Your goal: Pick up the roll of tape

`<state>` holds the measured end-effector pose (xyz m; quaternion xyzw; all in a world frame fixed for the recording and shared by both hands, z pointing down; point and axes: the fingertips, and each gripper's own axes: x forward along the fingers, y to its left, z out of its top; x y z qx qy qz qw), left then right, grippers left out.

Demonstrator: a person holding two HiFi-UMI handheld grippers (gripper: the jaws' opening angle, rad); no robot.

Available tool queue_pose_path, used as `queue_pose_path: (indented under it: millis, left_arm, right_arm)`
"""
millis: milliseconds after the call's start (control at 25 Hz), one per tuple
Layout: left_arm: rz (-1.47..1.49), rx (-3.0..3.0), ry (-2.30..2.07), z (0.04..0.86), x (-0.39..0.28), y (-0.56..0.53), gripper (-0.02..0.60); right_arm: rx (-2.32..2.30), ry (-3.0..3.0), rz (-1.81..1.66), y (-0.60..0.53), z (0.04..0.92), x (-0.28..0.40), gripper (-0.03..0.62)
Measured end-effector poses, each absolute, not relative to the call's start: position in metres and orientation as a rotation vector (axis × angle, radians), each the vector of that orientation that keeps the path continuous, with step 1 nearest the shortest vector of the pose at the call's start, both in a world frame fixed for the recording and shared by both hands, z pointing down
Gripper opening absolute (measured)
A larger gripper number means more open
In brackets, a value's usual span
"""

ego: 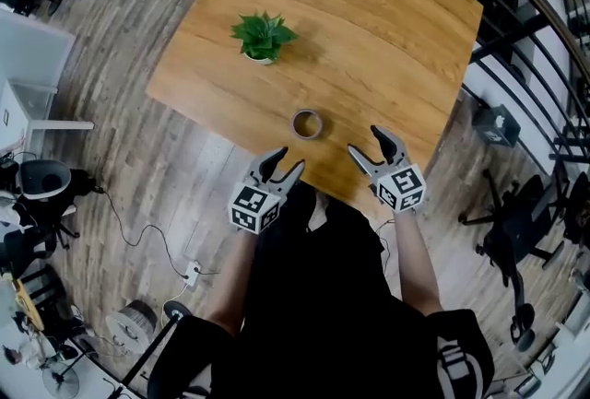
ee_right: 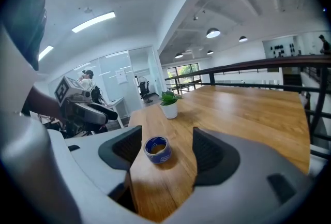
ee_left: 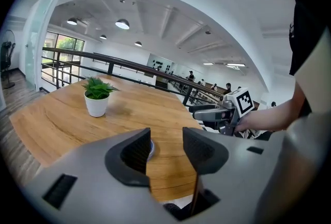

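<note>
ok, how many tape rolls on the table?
1. The roll of tape lies flat on the table near its front edge, ahead of and between the left tongs and right tongs, both open. Nothing on the table could hide another.

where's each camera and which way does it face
Head view: on the head, steeply down at table, roll of tape, plant; left gripper, right gripper show.
Left gripper view: rides it, past open jaws toward the plant; right gripper shows.
Right gripper view: rides it, past open jaws at the tape; left gripper shows.
All share the plant.
</note>
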<state>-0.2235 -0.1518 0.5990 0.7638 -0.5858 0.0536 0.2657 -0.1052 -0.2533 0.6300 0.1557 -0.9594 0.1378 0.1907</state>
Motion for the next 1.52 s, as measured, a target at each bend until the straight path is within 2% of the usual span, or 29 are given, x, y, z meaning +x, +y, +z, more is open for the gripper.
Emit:
queue_pose_path:
  millis: [640,1520]
  left_arm:
    - [0.329,2.192,-1.362,0.630,-0.207,-0.180,0.206]
    - [0.863,2.378,-1.115,0.708,-0.198,-0.196,0.206]
  right_arm:
    - [0.596,-2.645,0.461,-0.256,0.647,-0.088,0.313]
    - [0.710,-2.562,0.493,-0.234,0.666,-0.077,0.308]
